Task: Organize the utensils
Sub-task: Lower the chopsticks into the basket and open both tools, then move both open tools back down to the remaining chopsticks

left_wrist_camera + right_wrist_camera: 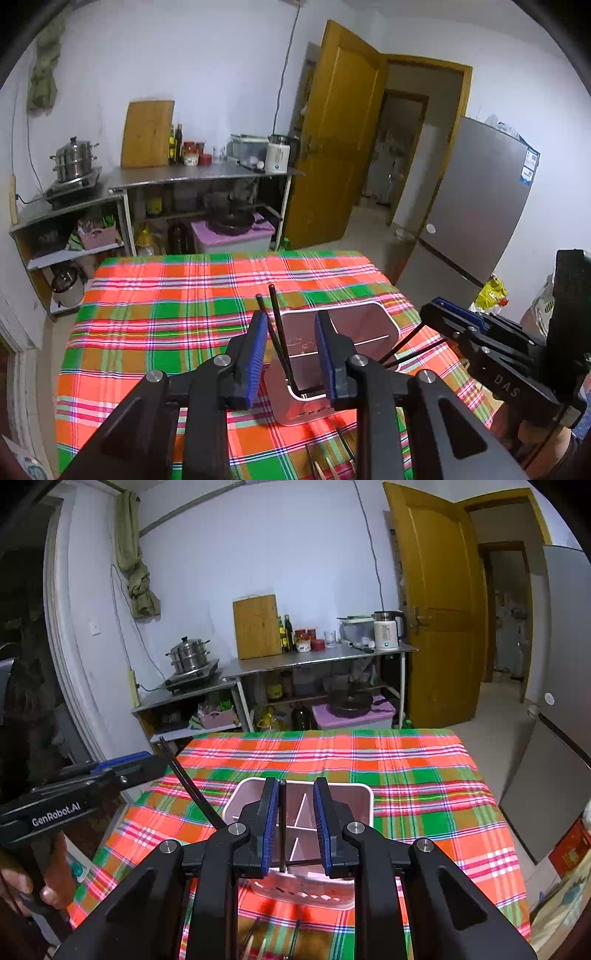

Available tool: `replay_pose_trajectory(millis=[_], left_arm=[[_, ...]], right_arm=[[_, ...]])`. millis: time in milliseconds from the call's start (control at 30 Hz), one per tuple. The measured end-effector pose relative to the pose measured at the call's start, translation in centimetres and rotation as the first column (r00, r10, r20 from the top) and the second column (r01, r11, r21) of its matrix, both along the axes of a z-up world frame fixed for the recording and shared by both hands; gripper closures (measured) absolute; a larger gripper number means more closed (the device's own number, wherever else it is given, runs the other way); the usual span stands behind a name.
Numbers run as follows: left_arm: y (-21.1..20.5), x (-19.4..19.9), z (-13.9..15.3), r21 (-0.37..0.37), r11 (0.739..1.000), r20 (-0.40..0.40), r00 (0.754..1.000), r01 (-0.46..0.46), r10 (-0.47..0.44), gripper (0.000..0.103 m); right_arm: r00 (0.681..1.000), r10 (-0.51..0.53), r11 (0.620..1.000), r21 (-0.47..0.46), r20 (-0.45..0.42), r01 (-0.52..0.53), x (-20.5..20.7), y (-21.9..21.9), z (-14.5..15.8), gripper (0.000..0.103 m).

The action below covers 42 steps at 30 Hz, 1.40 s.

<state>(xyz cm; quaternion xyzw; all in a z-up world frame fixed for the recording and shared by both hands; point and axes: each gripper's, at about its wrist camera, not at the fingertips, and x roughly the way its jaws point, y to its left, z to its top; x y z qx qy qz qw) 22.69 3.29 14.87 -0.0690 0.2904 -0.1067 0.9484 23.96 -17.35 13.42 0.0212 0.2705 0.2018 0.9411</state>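
Home kitchen: steel counter point(317, 659) with steamer pot point(189, 654) on a cooktop, cutting board point(256, 626), oil bottles, kettle point(386, 629); fridge point(476, 206), plaid-clothed table point(406, 760).

Both wrist fisheyes look forward and downward along their own blue-padded fingers point(258, 354), close over the pale divided plastic utensil holder point(354, 797) on the orange-green plaid-clothed bench point(155, 295), sharing the far steel kitchen shelving point(317, 657) and yellow wooden door point(332, 147).
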Motion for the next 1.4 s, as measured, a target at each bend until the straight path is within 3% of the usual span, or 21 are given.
replay_pose_trajectory(millis=[167, 500, 1033, 1400], left_arm=[[0.2, -2.3, 0.3, 0.004, 1.0, 0.026, 1.0, -0.013, 0.013, 0.077], [0.2, -6.8, -2.1, 0.017, 1.0, -0.003, 1.0, -0.013, 0.013, 0.077], [-1.3, -12.2, -9.0, 0.027, 0.999, -0.122, 0.992, 0.037, -0.033, 0.077], [-2.6, -12.9, -13.1, 0.032, 0.997, -0.22, 0.974, 0.07, -0.061, 0.077]], right_arm=[[1.0, -0.013, 1.0, 0.011, 0.024, 0.013, -1.8, -1.2, 0.5, 0.083], [0.999, -0.037, 0.999, 0.033, 0.017, 0.036, -5.0, -3.5, -0.1, 0.083], [0.994, -0.033, 0.999, 0.013, -0.105, 0.035, -10.8, -6.1, -6.1, 0.083], [0.984, -0.013, 1.0, -0.015, -0.178, 0.01, -12.0, -5.4, -9.1, 0.083]])
